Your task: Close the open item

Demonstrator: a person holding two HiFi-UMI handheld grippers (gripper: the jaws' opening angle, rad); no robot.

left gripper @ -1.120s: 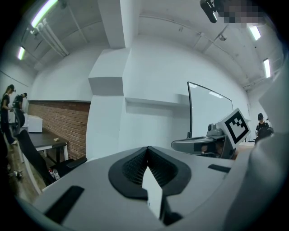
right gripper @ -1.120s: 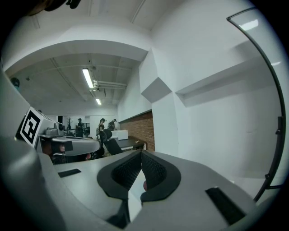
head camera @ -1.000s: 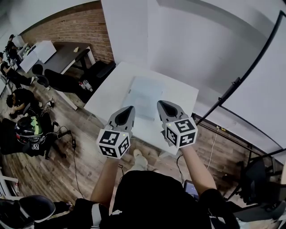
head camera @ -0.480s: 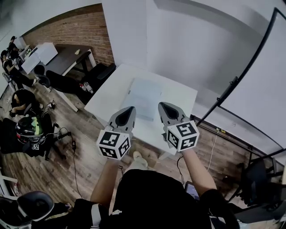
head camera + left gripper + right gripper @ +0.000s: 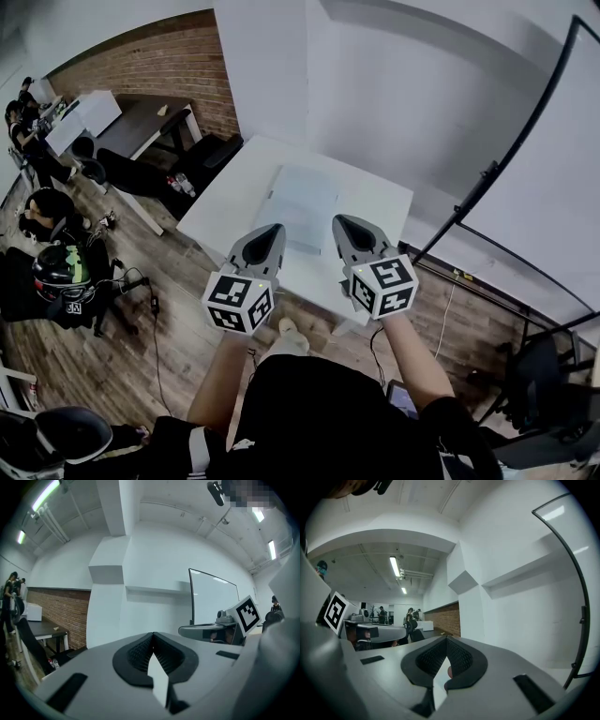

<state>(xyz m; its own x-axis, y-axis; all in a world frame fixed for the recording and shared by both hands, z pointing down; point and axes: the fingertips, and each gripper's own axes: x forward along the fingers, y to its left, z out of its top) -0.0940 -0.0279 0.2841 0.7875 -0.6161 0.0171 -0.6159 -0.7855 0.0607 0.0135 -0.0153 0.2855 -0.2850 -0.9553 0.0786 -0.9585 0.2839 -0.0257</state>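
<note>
A flat, pale grey rectangular item (image 5: 300,202) lies on the white table (image 5: 384,202) in the head view; I cannot tell whether it is open. My left gripper (image 5: 272,229) and right gripper (image 5: 340,221) hover side by side over the table's near edge, just short of the item and apart from it. In the left gripper view the left gripper (image 5: 152,634) has its jaws together with nothing between them. The right gripper (image 5: 446,638) looks the same in its own view. Both gripper views point at the walls and show neither table nor item.
A black stand pole (image 5: 525,141) rises at the right of the table. A white wall and column (image 5: 272,66) stand behind it. To the left are a dark desk (image 5: 141,117), chairs and seated people (image 5: 42,211) on the wooden floor. Cables (image 5: 155,300) lie there.
Both grippers stay almost where they were, still shut; the right one has drifted slightly to the right. The item on the table has not moved.
</note>
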